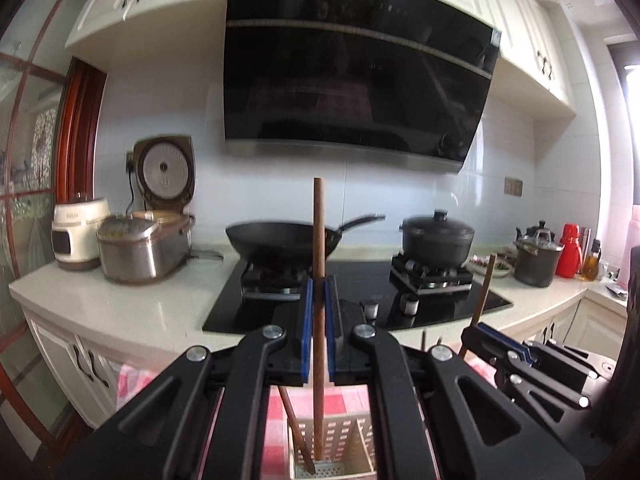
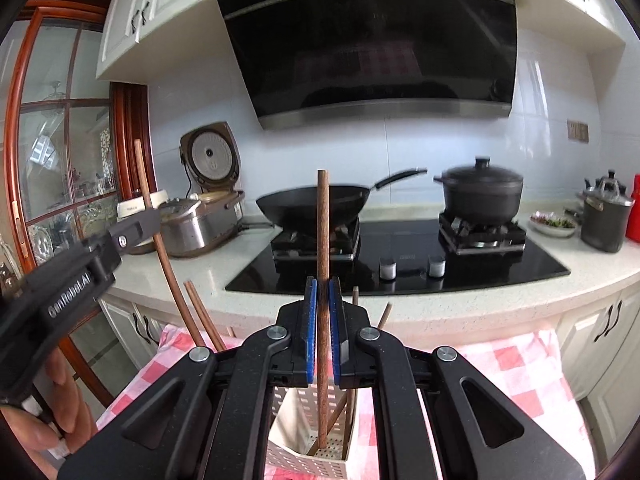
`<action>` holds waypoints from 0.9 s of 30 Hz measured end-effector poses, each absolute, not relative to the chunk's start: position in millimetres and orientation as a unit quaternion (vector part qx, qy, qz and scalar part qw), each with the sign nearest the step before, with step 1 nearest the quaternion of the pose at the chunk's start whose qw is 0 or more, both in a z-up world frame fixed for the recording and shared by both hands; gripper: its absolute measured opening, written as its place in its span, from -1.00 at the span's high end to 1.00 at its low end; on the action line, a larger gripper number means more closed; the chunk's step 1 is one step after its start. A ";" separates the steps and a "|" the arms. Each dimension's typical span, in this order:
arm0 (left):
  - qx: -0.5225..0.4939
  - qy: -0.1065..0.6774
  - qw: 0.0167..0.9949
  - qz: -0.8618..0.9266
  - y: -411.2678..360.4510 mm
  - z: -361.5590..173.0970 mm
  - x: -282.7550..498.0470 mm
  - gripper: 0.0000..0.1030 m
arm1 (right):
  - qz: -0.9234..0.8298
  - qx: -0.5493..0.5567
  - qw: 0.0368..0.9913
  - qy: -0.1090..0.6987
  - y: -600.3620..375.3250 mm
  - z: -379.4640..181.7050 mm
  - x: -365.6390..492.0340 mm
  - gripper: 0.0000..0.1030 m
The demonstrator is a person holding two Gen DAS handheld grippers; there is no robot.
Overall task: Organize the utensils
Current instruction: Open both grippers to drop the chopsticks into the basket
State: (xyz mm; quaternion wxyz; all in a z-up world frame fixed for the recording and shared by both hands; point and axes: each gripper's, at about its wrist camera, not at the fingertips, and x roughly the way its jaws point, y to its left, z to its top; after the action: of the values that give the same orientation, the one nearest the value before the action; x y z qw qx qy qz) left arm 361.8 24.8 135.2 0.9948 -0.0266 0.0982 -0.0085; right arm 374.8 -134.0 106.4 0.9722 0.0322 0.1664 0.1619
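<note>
My left gripper is shut on a brown wooden chopstick held upright, its lower end down in a cream perforated utensil holder. Another chopstick leans in the same compartment. My right gripper is shut on a second wooden chopstick, upright, its tip resting in the holder beside other chopsticks. The right gripper also shows at the right of the left wrist view. The left gripper shows at the left of the right wrist view, with its chopstick.
The holder stands on a red-and-white checked cloth. Behind is a counter with a black glass hob, a wok, a lidded black pot, rice cookers, a steel pot and a red flask.
</note>
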 end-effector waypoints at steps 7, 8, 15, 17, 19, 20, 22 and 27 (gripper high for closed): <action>-0.031 0.139 0.990 -0.002 29.7 85.6 380.6 0.89 | 0.171 0.021 0.966 0.193 -126.0 72.8 390.1 0.87; -0.031 0.146 0.989 -0.002 29.3 77.6 383.3 0.89 | 0.173 0.020 0.965 0.196 -124.6 68.3 390.6 0.87; -0.041 0.171 0.984 0.006 37.4 40.4 393.5 0.83 | 0.179 0.021 0.958 0.221 -121.8 43.0 398.0 0.86; -0.038 0.175 0.984 0.010 39.0 33.6 393.3 0.68 | 0.179 0.024 0.957 0.227 -123.4 39.3 400.0 0.86; -0.038 0.175 0.984 0.014 40.5 30.3 389.8 0.49 | 0.177 0.024 0.957 0.229 -124.5 36.4 400.0 0.83; -0.038 0.173 0.984 0.018 42.2 29.5 387.4 0.36 | 0.177 0.022 0.957 0.230 -124.8 35.7 399.3 0.83; -0.038 0.169 0.985 0.024 45.0 30.7 383.5 0.20 | 0.176 0.019 0.957 0.230 -125.8 35.7 397.2 0.80; -0.038 0.159 0.985 0.048 53.2 38.6 367.6 -0.19 | 0.169 0.014 0.960 0.224 -131.9 43.4 387.2 0.55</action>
State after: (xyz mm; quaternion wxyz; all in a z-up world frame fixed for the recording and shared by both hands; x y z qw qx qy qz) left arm 367.6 53.2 38.6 0.9854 -0.0378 0.1587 0.0479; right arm 387.2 -131.9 43.4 0.9597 0.0137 0.2241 0.1689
